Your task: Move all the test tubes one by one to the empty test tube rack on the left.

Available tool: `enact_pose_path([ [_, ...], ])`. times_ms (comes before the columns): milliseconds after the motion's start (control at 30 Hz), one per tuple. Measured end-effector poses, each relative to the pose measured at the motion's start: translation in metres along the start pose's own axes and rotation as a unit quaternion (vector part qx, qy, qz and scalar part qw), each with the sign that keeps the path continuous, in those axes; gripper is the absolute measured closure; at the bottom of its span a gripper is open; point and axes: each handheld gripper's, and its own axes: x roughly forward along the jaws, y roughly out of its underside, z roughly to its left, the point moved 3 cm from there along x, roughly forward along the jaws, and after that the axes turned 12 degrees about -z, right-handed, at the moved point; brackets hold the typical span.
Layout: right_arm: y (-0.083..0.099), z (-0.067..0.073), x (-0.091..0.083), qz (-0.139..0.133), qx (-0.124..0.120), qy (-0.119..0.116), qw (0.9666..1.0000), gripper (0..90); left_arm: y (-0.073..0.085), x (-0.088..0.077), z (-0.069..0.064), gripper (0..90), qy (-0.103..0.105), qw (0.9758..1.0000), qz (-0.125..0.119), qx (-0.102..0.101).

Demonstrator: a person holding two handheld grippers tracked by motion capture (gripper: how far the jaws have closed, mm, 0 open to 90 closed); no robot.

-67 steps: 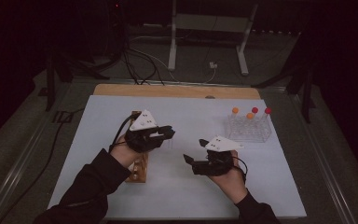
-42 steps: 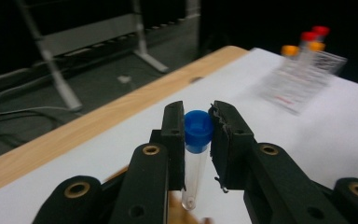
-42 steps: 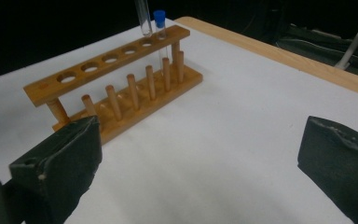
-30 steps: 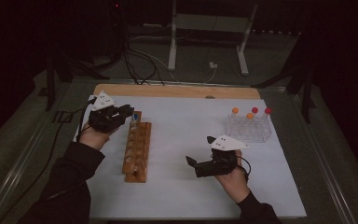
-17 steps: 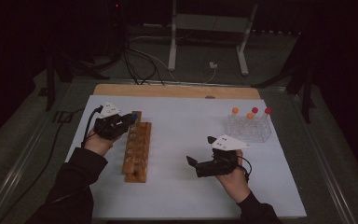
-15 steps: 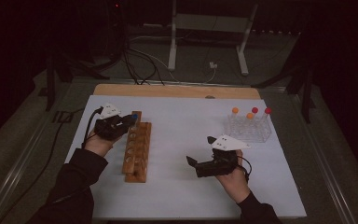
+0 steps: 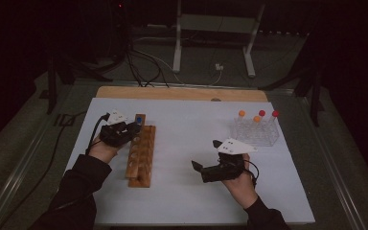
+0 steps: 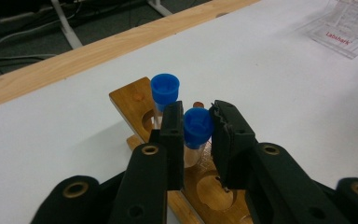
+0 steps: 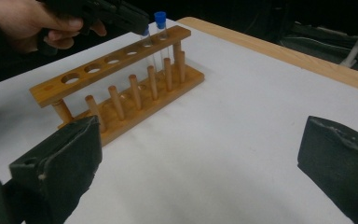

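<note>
Jaws of the left gripper [image 8: 196, 130] pinch the blue cap of a test tube [image 8: 196, 128] at the far end of the wooden rack [image 7: 141, 154], the tube's clear body dropping into the second hole from that end — a grip by the cap that keeps the glass upright and lets it slide straight down. Just behind it, a second blue-capped tube [image 8: 164, 90] already stands in the end hole, apart from the jaws. The right gripper [image 7: 210, 168] waits over the bare white table [image 7: 182, 201] with its jaws spread wide and nothing between them, seemingly kept clear so the left hand can work alone; four colour-capped tubes remain in the clear plastic rack [image 7: 254, 134] at the far right. Compared with a second ago, the left gripper has come down from above the rack's far end to cap height at the rack — while the right has not shifted. Whether the tube's base has reached the lower board cannot be told.
</note>
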Motion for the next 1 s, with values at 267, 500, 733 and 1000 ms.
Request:
enact_pose_path([
  [267, -0.015, -0.010, -0.008, -0.016, -0.005, 0.007, 0.9998, 0.0, -0.009, -0.014, -0.006, 45.0, 0.017, 0.9996, -0.023, -0.004],
  [500, -0.035, -0.039, -0.021, -0.026, 0.002, 0.030, 0.9992, 0.0, -0.014, -0.037, -0.018, 10.2, 0.046, 0.9981, -0.039, -0.012],
  [733, -0.041, -0.074, -0.038, -0.032, 0.012, 0.074, 0.9967, 0.0, -0.011, -0.058, -0.030, 1.8, 0.083, 0.9945, -0.062, -0.016],
  [1000, -0.018, -0.116, -0.055, -0.012, 0.032, 0.143, 0.9891, 0.0, -0.005, -0.065, -0.040, 1.8, 0.105, 0.9912, -0.079, -0.016],
])
